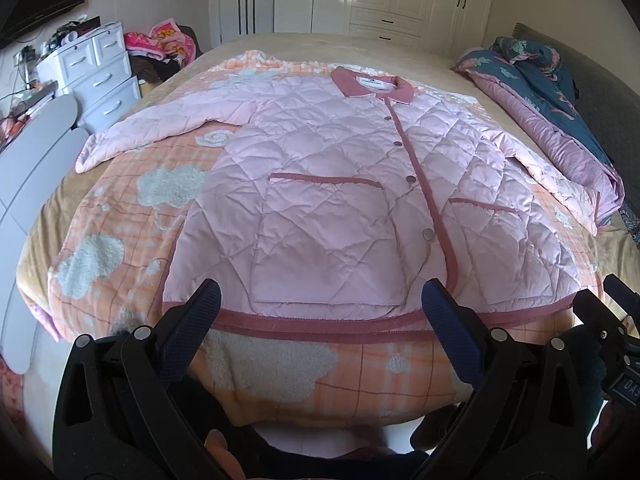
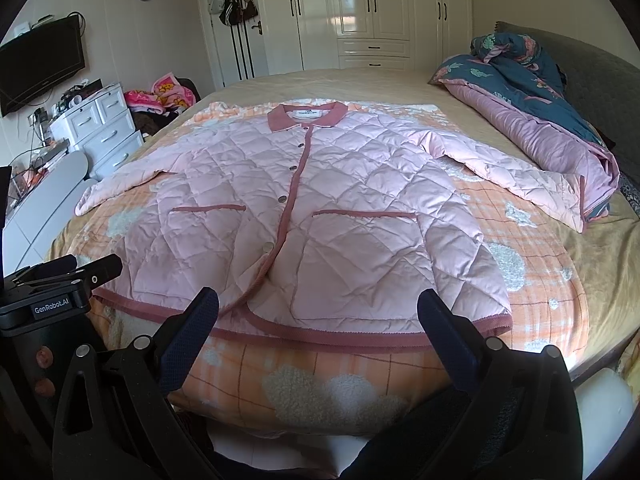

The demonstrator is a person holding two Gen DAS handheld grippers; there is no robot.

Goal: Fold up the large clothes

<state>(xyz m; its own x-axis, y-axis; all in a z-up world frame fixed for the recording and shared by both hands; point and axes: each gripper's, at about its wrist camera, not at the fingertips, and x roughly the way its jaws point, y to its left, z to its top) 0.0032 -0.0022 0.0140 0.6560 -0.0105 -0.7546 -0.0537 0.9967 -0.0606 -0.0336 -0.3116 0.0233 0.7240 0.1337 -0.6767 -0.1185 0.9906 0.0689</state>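
A pink quilted jacket (image 1: 320, 184) with a darker pink collar, trim and snap buttons lies flat and face up on the bed, sleeves spread to both sides, hem toward me. It also shows in the right wrist view (image 2: 312, 216). My left gripper (image 1: 320, 304) is open and empty, just above the hem at the left half of the jacket. My right gripper (image 2: 318, 308) is open and empty, above the hem near the front placket. The right gripper's body shows at the right edge of the left wrist view (image 1: 608, 320).
An orange plaid blanket (image 2: 520, 240) with white fluffy patches lies under the jacket on a beige bed (image 2: 380, 84). A rolled blue-and-pink quilt (image 2: 540, 112) lies at the right. White drawers (image 2: 100, 128) stand at the left, wardrobes (image 2: 368, 12) behind.
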